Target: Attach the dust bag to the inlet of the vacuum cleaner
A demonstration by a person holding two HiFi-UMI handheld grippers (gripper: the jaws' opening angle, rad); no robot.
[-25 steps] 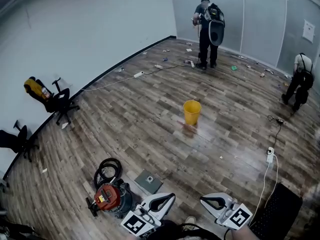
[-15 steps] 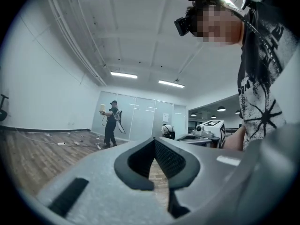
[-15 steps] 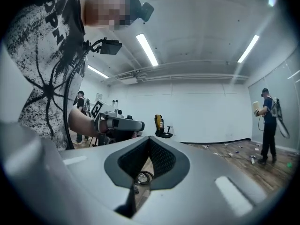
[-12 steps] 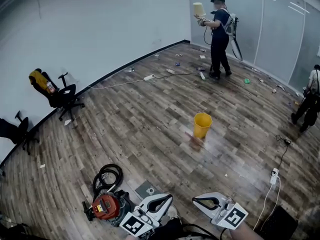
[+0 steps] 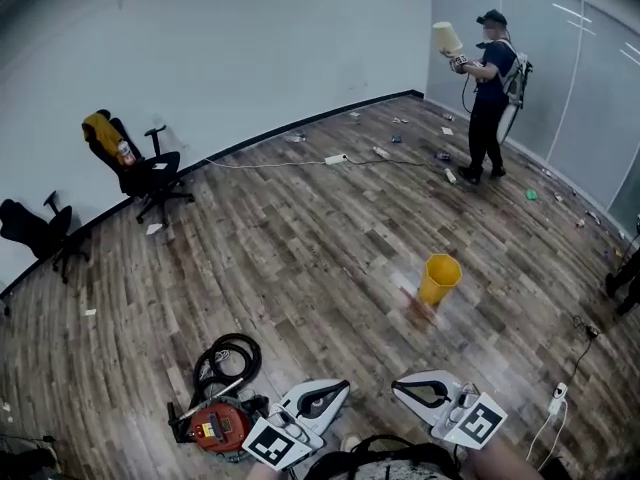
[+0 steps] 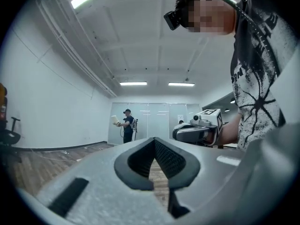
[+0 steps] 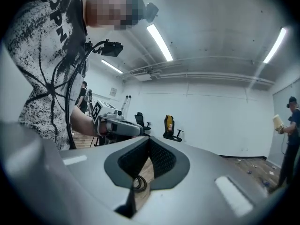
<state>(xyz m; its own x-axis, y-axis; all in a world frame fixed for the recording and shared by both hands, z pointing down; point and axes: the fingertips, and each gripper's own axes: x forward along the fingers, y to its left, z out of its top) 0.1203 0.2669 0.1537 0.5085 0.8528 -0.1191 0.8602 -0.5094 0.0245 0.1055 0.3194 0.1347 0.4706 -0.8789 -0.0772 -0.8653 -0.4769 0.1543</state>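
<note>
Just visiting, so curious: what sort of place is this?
Probably a large, bare office-type room used for cleaning trials: office chairs against a white wall, a red vacuum cleaner and a yellow bucket on the floor.

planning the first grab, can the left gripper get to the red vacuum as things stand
Probably yes, once lowered: the vacuum cleaner sits on the floor just left of the left gripper, nothing between them. The gripper is held level with jaws shut, so it must dip and open.

Black-spattered white T-shirt [image 6: 255, 86]; grey left gripper [image 5: 343, 387], right gripper [image 5: 398, 384].
</note>
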